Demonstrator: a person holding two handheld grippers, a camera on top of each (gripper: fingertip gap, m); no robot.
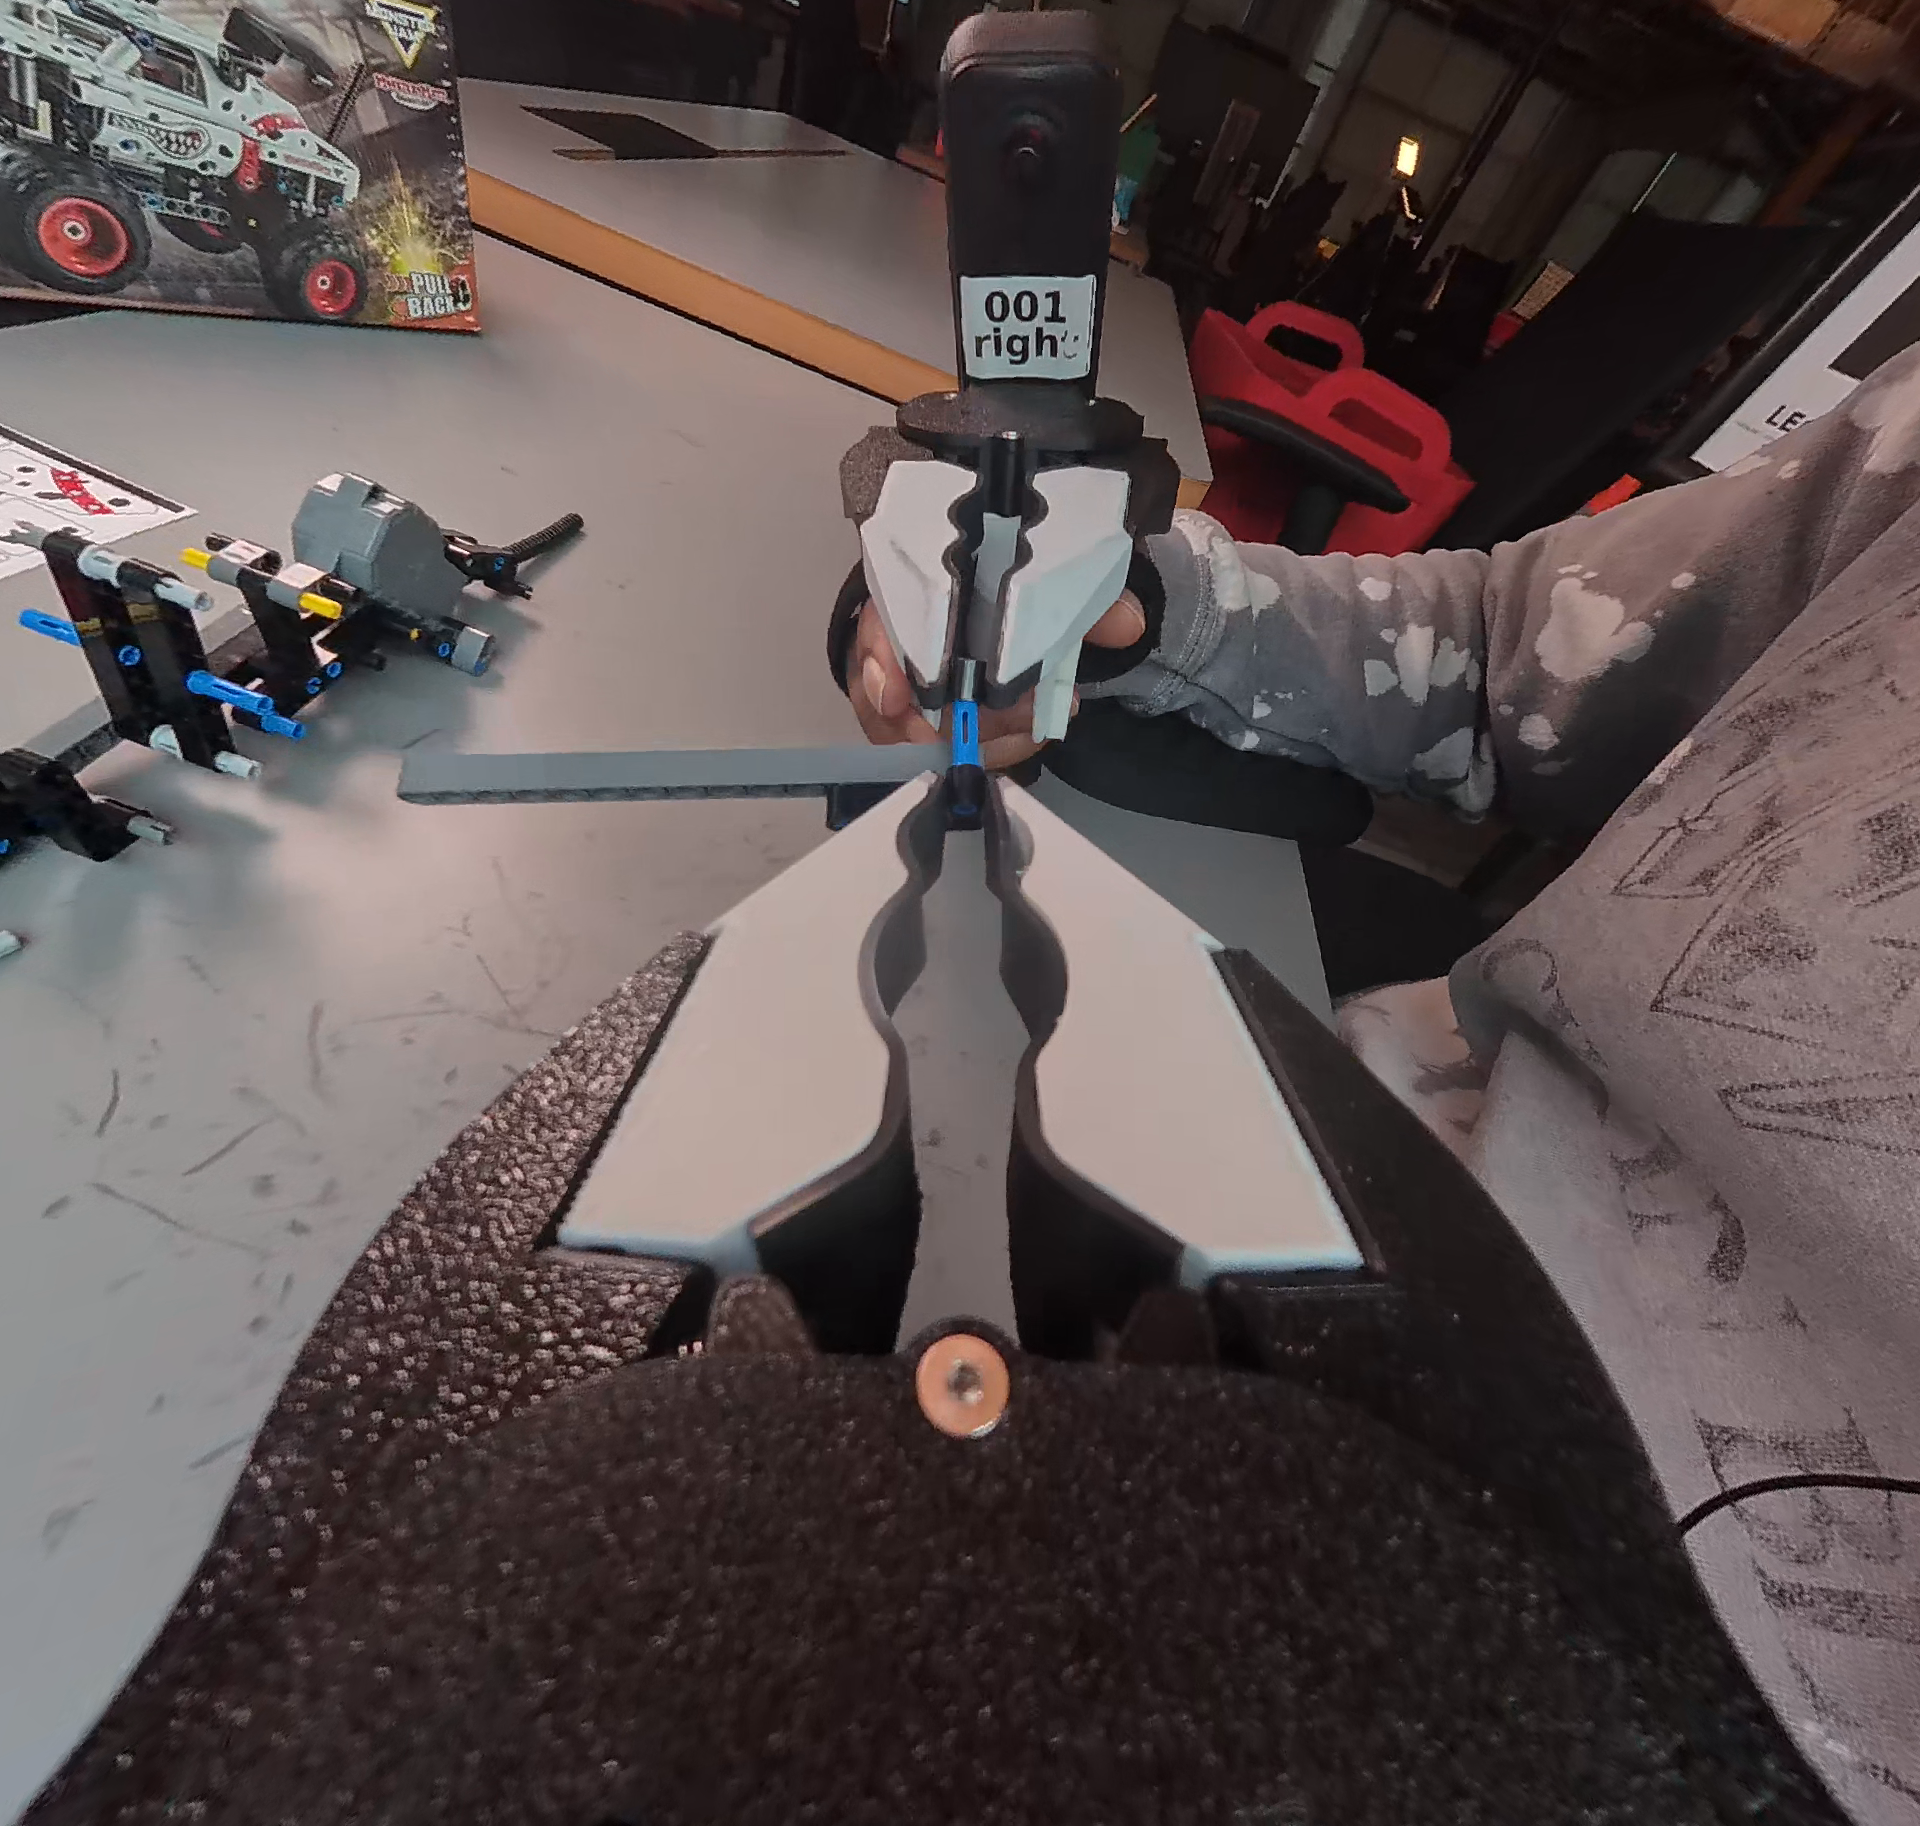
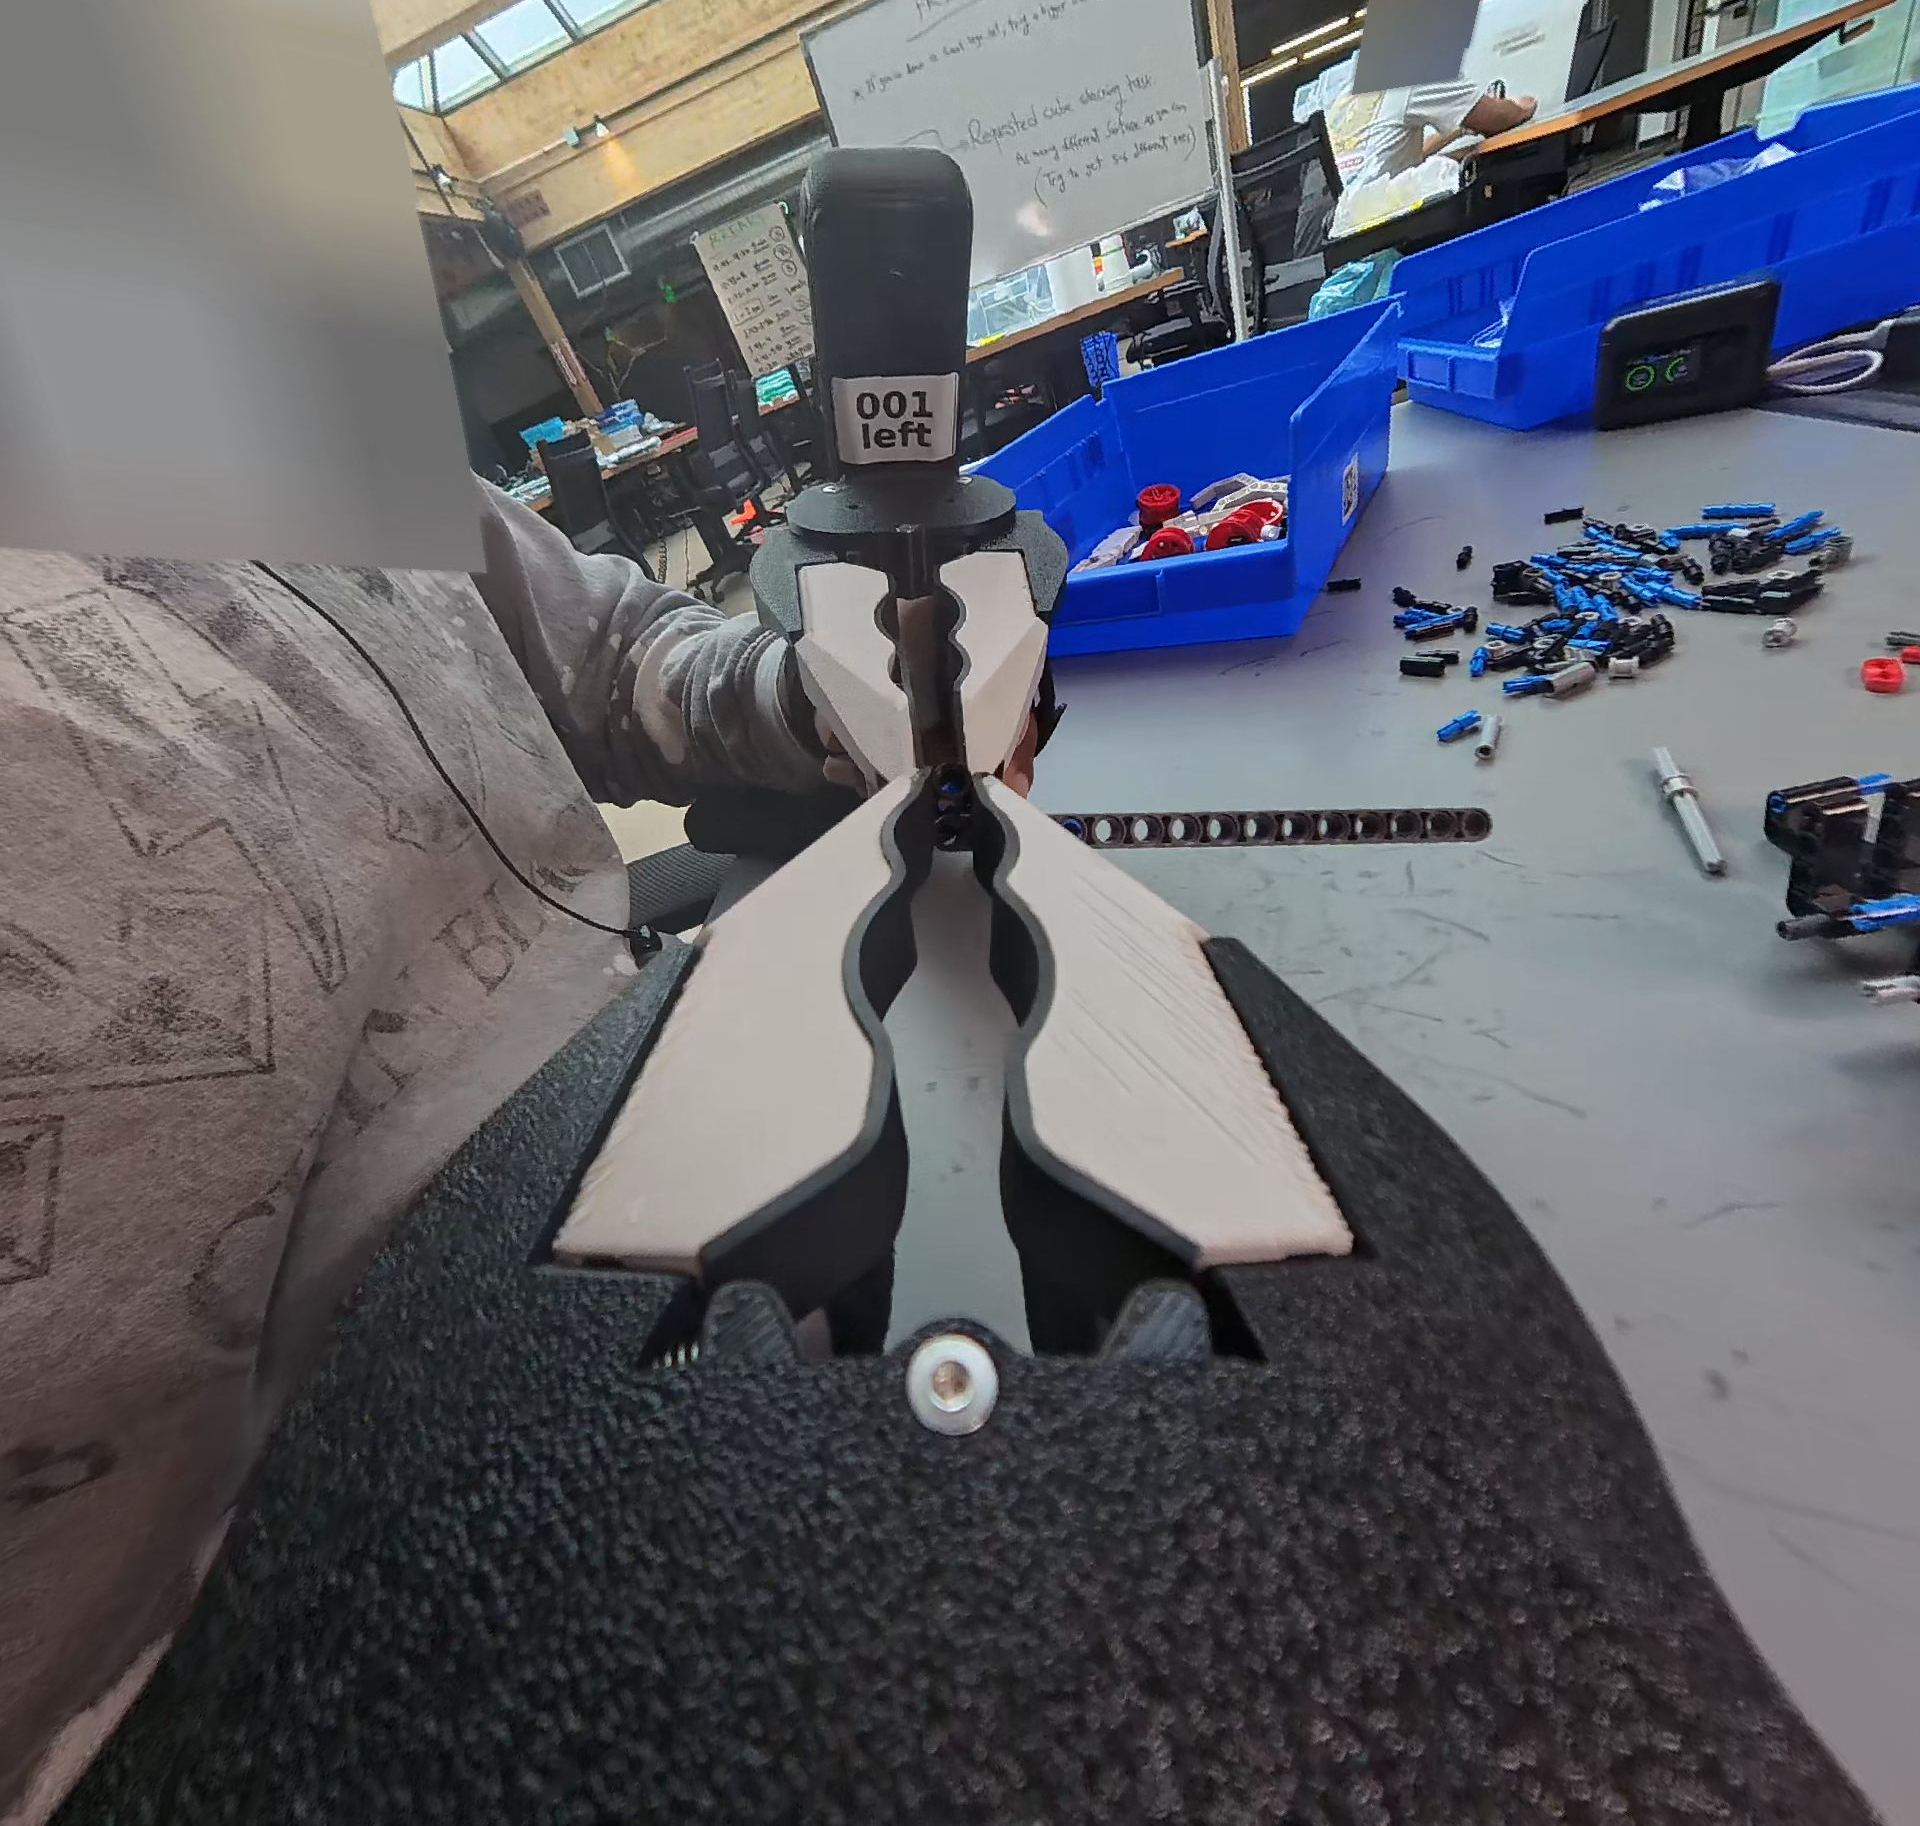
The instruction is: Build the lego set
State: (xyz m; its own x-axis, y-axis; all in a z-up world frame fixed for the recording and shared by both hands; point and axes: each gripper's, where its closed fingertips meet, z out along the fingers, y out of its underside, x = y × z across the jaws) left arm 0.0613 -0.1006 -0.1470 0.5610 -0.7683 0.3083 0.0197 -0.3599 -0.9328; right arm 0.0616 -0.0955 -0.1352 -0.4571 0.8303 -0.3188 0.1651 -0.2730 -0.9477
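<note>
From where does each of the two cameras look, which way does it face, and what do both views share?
Left wrist view: sits on the left gripper, faces the right gripper head-on, with the printed cardboard lego box behind to the left; a hand and grey patterned sleeve show.
Right wrist view: sits on the right gripper, faces the left gripper, with the blue plastic bin behind to the right; a grey sleeve shows.
Shared: both grippers meeting tip to tip, the long grey holed lego beam, the grey table.
</note>
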